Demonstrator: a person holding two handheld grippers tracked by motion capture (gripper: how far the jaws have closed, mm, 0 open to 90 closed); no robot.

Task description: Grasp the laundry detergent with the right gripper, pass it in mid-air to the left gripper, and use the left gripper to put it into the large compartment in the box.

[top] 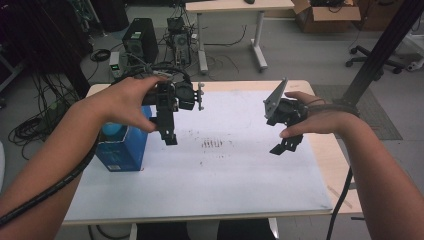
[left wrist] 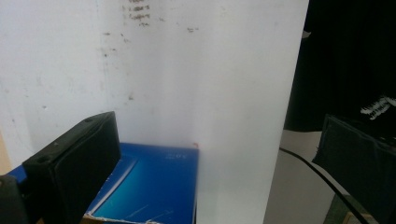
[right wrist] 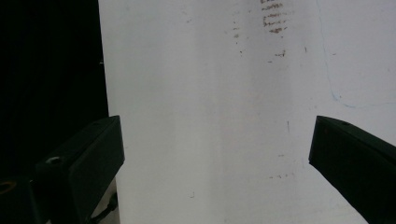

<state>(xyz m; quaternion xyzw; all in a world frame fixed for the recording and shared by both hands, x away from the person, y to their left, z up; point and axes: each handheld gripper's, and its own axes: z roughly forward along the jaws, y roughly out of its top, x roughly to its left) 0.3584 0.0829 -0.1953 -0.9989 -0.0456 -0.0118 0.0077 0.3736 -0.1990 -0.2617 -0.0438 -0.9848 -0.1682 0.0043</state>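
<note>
- The blue box stands on the left part of the white board, its long axis running up from the surface. Its open top faces upward, with a pale blue rounded thing showing in the opening.
- In the left gripper view the blue box lies just below and between the jaws, one flat face turned to the camera.
- The left gripper hangs just beside the box's upper right edge, jaws pointing down and spread apart, holding nothing.
- The right gripper hovers over the right part of the board, well apart from the box, jaws wide apart and empty.
- The board, stained with brown marks near its middle, covers a light wooden table.
- Beyond the table, a grey floor carries a computer tower, tangled cables, a second desk and a cardboard carton.
</note>
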